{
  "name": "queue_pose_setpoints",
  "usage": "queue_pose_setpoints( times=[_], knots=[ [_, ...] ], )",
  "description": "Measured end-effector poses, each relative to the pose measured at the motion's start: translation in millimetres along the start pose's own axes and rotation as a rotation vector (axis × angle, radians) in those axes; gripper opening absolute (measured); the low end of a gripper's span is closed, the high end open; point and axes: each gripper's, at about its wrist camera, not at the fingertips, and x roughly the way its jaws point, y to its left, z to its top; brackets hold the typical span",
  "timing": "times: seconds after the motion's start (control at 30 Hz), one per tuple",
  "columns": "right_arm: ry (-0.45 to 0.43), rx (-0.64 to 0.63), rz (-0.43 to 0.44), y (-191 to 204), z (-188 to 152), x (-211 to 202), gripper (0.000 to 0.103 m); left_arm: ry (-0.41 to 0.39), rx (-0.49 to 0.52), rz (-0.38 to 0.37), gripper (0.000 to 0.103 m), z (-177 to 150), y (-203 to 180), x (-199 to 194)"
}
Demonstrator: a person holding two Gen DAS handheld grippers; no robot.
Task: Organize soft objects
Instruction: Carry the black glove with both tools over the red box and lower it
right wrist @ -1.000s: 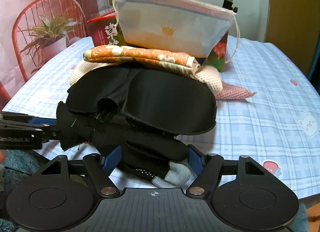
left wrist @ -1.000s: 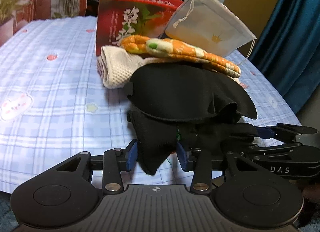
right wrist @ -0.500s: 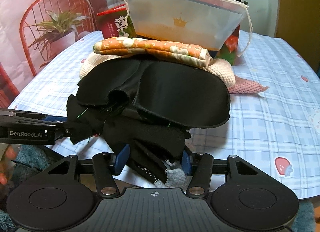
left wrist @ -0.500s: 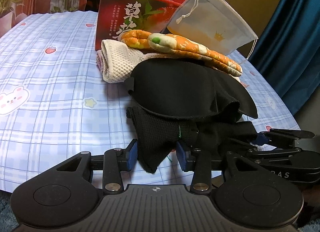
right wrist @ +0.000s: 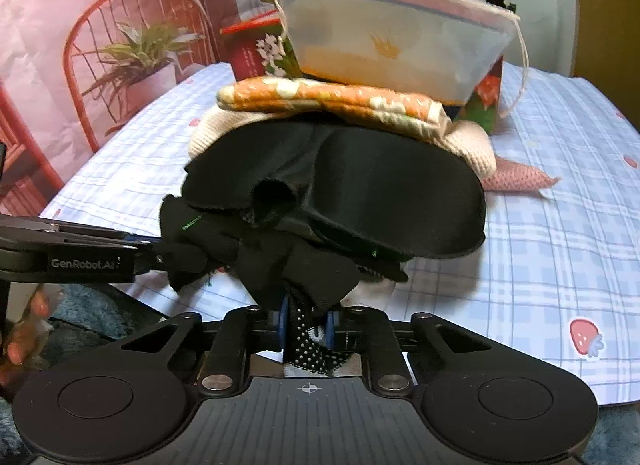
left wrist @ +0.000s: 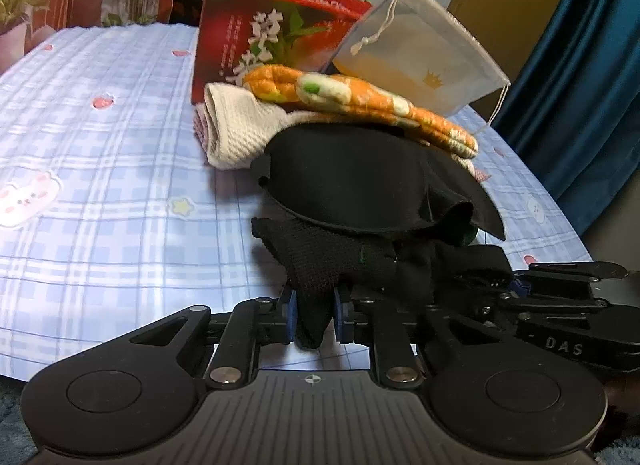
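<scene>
A black sock (left wrist: 320,265) (right wrist: 296,265) with a dotted white sole lies at the table's near edge, under a black eye mask (left wrist: 360,181) (right wrist: 360,193). My left gripper (left wrist: 314,315) is shut on one end of the sock. My right gripper (right wrist: 306,325) is shut on the other end and shows in the left wrist view (left wrist: 560,285). Behind lie a cream knit cloth (left wrist: 236,125), an orange floral pad (left wrist: 360,101) (right wrist: 332,99) and a white drawstring pouch (left wrist: 416,57) (right wrist: 392,41).
A red box (left wrist: 264,33) stands behind the pile on the blue checked tablecloth (left wrist: 100,169). A pink cloth (right wrist: 516,179) pokes out at the right. A red chair (right wrist: 132,57) and a blue curtain (left wrist: 580,65) flank the table.
Both grippers have closed from a wide gap onto the sock's ends. The sock is bunched tighter between the fingers.
</scene>
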Motion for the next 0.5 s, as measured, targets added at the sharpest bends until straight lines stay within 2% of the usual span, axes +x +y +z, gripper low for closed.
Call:
queue_pose_setpoints(
  times=[0.27,0.5],
  knots=[
    [-0.100,-0.043,0.048,9,12,-30,0.014,-0.091,0.040,-0.004,0.019,9,-4,-38],
    [-0.142,-0.079,0.058,16,26,-43,0.014,-0.123,0.051,0.014,0.019,14,-10,-54]
  ],
)
